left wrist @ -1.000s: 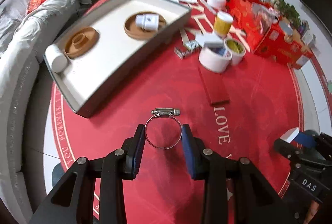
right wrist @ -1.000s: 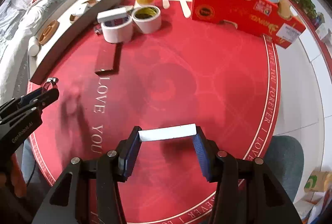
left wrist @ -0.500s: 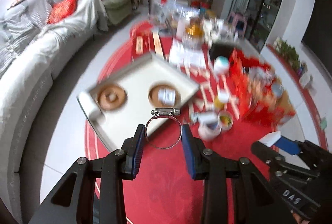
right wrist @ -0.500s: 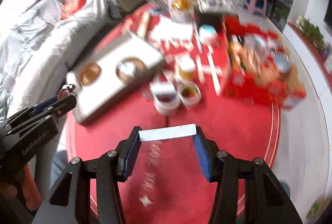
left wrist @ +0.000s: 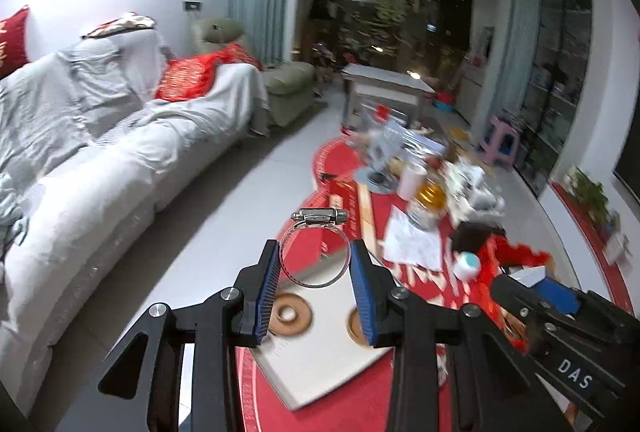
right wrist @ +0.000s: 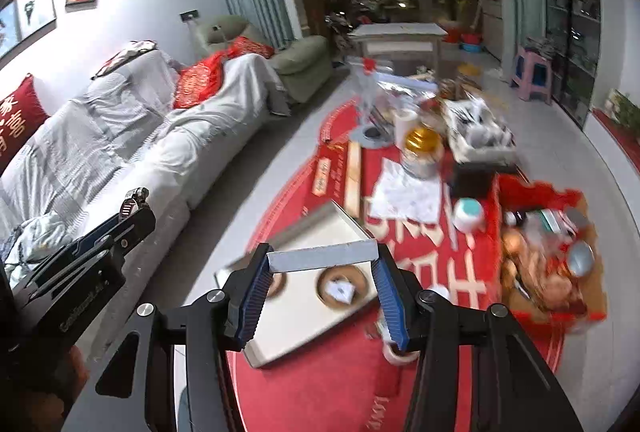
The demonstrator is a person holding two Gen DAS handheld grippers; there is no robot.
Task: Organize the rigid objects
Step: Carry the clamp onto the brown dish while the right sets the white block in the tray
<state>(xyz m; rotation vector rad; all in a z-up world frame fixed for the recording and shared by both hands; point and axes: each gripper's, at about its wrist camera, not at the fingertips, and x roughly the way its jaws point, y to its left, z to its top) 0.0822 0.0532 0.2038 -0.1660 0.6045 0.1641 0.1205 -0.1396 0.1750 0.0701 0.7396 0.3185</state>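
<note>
Tray [right wrist: 320, 228]: on the red table, already carrying two brown dishes, one with a small white piece.
Right gripper [right wrist: 322, 296]: jaws clamped on a white strip [right wrist: 322, 257], aloft above the tray, undelivered.
Left gripper [left wrist: 314, 282]: jaws narrowed onto a hose clamp [left wrist: 315, 252], also aloft.
</note>
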